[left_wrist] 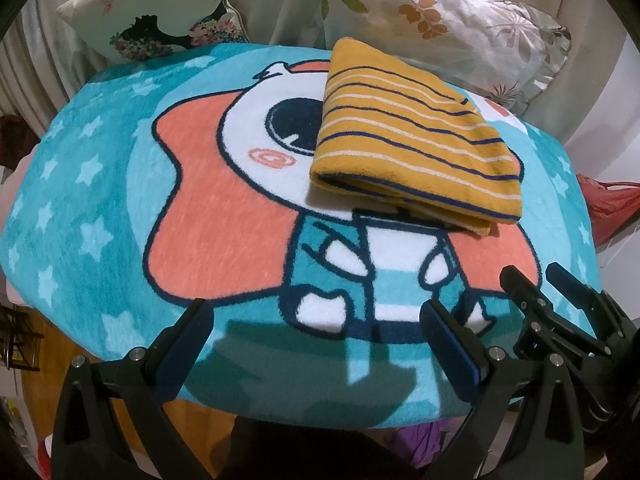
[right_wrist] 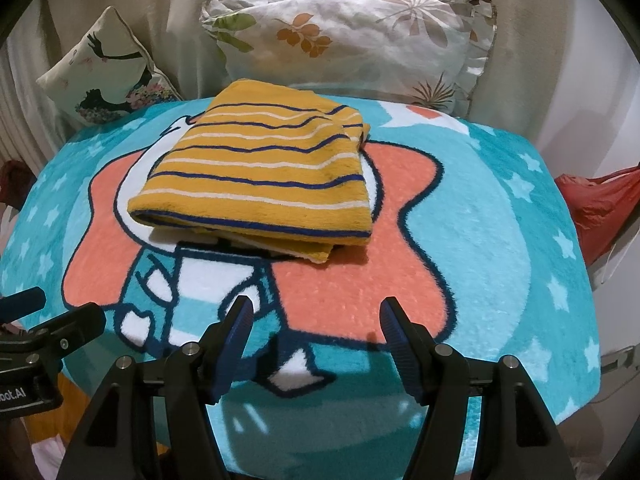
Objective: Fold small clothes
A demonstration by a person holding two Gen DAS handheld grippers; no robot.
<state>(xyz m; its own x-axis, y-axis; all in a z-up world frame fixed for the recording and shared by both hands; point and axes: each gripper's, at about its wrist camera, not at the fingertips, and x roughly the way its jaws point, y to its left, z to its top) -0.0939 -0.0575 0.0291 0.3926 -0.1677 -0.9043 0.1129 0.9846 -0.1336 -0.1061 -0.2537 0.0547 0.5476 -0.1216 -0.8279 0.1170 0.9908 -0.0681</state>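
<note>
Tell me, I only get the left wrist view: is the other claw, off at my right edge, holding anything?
Observer: No. Its own camera shows the right gripper open, with its blue pads apart over the cartoon blanket, short of the folded striped garment.
Operator: Does my own claw carry any writing?
Observer: Yes. Seen from the right wrist, the body of the left gripper bears white lettering ending in "pot.AI"; the start is cut off by the frame.
</note>
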